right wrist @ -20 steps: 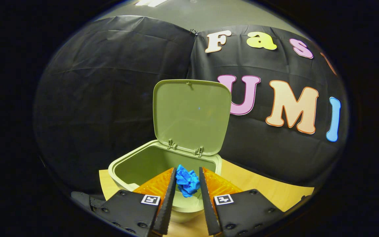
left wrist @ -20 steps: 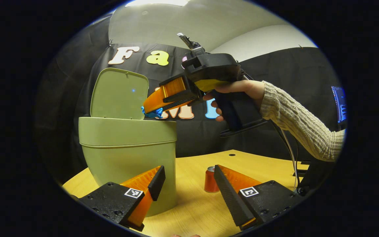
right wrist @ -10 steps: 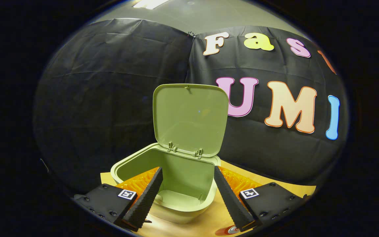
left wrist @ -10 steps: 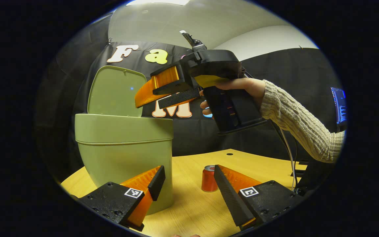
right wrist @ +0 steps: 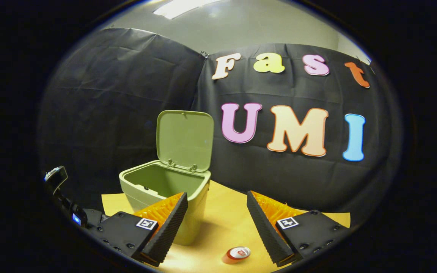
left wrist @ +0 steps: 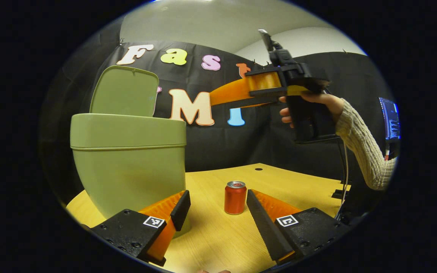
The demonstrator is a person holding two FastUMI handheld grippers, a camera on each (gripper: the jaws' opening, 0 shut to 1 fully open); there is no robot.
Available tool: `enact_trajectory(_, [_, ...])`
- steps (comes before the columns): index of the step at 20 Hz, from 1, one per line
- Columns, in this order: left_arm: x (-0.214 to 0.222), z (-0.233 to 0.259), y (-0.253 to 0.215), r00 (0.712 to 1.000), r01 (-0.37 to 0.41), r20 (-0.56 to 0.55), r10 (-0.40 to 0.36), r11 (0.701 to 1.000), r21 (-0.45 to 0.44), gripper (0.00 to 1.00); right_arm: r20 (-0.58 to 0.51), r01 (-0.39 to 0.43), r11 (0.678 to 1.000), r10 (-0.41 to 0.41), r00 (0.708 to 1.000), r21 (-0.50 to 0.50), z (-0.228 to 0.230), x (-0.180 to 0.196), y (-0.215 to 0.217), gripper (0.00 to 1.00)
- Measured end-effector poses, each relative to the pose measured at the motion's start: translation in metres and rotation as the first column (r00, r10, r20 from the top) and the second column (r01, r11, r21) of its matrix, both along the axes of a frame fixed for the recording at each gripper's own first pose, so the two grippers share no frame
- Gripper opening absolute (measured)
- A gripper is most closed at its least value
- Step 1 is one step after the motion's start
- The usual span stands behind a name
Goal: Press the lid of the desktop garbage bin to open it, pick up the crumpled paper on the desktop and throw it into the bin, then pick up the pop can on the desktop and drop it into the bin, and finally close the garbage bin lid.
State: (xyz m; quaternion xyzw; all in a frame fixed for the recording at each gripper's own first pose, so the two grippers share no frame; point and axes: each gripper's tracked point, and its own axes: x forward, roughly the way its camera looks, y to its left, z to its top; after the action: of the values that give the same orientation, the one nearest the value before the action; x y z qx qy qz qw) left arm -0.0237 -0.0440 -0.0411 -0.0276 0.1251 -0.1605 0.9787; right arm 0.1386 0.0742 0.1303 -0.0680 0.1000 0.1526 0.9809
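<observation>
Both grippers hold nothing: the right gripper (right wrist: 214,220) hangs wide open above the pop can (right wrist: 236,254), suiting a downward grasp. The left gripper (left wrist: 216,212), wide too, waits low beside the bin (left wrist: 127,159), whose lid (right wrist: 185,140) stands up.

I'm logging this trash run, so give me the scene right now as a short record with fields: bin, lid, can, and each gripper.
bin: green desktop garbage bin standing on the wooden table
lid: lid swung up, bin open
pop can: red pop can upright on the table, beside the bin, untouched
crumpled paper: not on the table; bin's inside too dark to tell
left gripper: left gripper open, low over the table, can ahead between its fingers
right gripper: right gripper open, holding nothing, raised above the can
</observation>
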Motion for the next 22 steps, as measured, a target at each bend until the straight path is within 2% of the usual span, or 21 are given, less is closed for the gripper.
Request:
enact_trajectory(5, [0.003, -0.02, -0.016, 0.999, 0.031, -0.032, -0.031, 1.0, 0.004, 0.92, 0.069, 0.139, 0.99, -0.14, 0.988, 0.026, -0.019, -0.037, -0.076, 1.0])
enact_trajectory(9, [0.011, -0.038, -0.025, 0.996, 0.044, -0.081, -0.044, 0.999, -0.004, 0.91, 0.068, 0.2, 0.975, -0.207, 0.976, 0.093, -0.057, -0.062, -0.11, 1.0])
enact_trajectory(13, [0.026, -0.046, -0.039, 0.993, 0.071, -0.095, -0.069, 0.997, 0.02, 0.92, 0.051, 0.289, 0.953, -0.294, 0.954, 0.087, -0.099, -0.081, -0.148, 0.98])
enact_trajectory(18, [0.053, -0.059, -0.058, 0.989, 0.098, -0.118, -0.092, 0.994, 0.052, 0.92, 0.031, 0.314, 0.938, -0.322, 0.946, 0.148, -0.122, -0.092, -0.169, 0.98])
enact_trajectory(22, [0.075, -0.075, -0.059, 0.99, 0.073, -0.126, -0.061, 0.993, 0.088, 0.92, 0.037, 0.335, 0.926, -0.346, 0.937, 0.173, -0.125, -0.092, -0.186, 0.98])
